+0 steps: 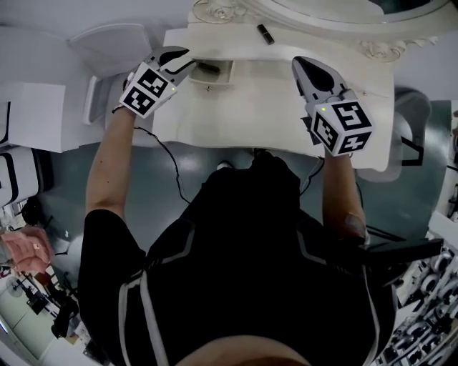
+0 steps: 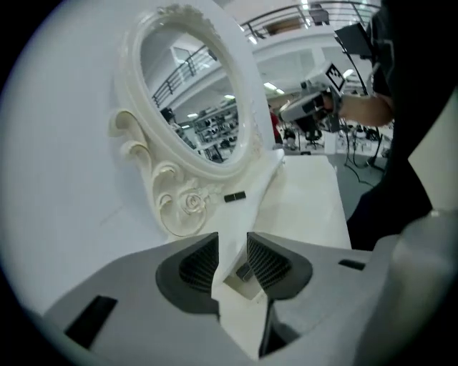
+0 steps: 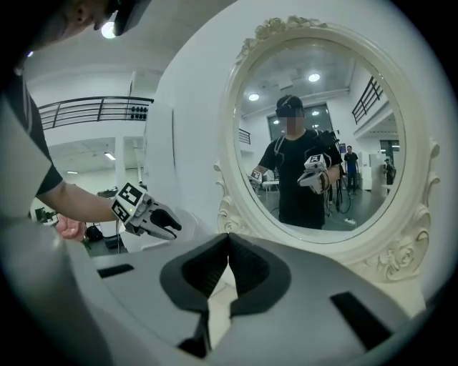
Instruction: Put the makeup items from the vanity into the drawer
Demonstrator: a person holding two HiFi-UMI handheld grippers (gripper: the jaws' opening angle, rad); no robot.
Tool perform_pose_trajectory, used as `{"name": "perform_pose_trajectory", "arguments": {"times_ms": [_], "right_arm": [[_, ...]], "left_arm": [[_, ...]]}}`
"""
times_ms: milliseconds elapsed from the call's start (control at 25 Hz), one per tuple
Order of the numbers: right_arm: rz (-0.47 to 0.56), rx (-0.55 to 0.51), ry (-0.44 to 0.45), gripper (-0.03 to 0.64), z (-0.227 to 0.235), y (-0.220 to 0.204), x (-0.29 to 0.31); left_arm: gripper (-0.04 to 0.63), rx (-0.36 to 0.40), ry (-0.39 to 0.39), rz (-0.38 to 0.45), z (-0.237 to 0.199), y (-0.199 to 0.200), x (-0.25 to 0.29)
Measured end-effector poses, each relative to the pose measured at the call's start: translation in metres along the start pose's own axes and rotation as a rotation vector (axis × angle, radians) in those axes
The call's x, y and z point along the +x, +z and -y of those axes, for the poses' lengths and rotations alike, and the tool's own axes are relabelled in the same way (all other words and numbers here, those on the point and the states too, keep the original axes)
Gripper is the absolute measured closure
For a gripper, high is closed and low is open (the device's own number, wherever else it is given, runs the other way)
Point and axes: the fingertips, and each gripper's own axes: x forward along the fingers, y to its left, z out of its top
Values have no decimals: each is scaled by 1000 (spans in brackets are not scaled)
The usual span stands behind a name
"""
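White oval carved mirror: top cut off by head view's edge. Small dark thing in open white drawer: part hidden behind left gripper, too small to name. Little black stick on white vanity table: too small to tell kind.

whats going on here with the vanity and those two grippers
A person holds a gripper in each hand over a white vanity. The left gripper hangs at the open drawer with its jaws apart and nothing pressed between them; a dark item lies in the drawer below. The right gripper is over the tabletop, jaws together and empty. A dark tube lies on the top by the mirror, not yet put away.
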Motion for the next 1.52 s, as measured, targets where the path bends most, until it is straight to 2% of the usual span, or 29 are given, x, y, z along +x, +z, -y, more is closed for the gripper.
{"name": "perform_pose_trajectory", "arguments": {"times_ms": [160, 240, 320, 440, 520, 600, 760, 960, 1080, 1360, 1520], "right_arm": [[36, -29, -9, 611, -21, 20, -12], [56, -41, -15, 611, -33, 30, -18], [73, -53, -22, 611, -45, 37, -25], [98, -70, -38, 611, -64, 47, -37], [118, -79, -55, 611, -74, 56, -45], [135, -83, -71, 611, -83, 62, -53], [168, -86, -66, 611, -107, 71, -63], [155, -100, -83, 611, -123, 74, -78], [161, -101, -73, 611, -126, 76, -83], [185, -99, -79, 611, -113, 88, -98], [197, -104, -85, 612, -102, 92, -100]], "left_arm": [[471, -184, 85, 205, -8, 28, -53], [471, -247, 128, 299, -8, 41, -81], [474, -312, 166, 373, -4, 49, -107], [477, -471, 160, 456, 7, 52, -139], [484, -530, 186, 521, 11, 54, -161], [499, -543, 215, 567, 15, 54, -179], [499, -589, 210, 629, 28, 53, -210], [544, -570, 314, 677, 38, 61, -243], [591, -585, 359, 694, 43, 65, -253], [592, -633, 387, 727, 58, 90, -262], [592, -633, 401, 704, 61, 97, -252]]}}
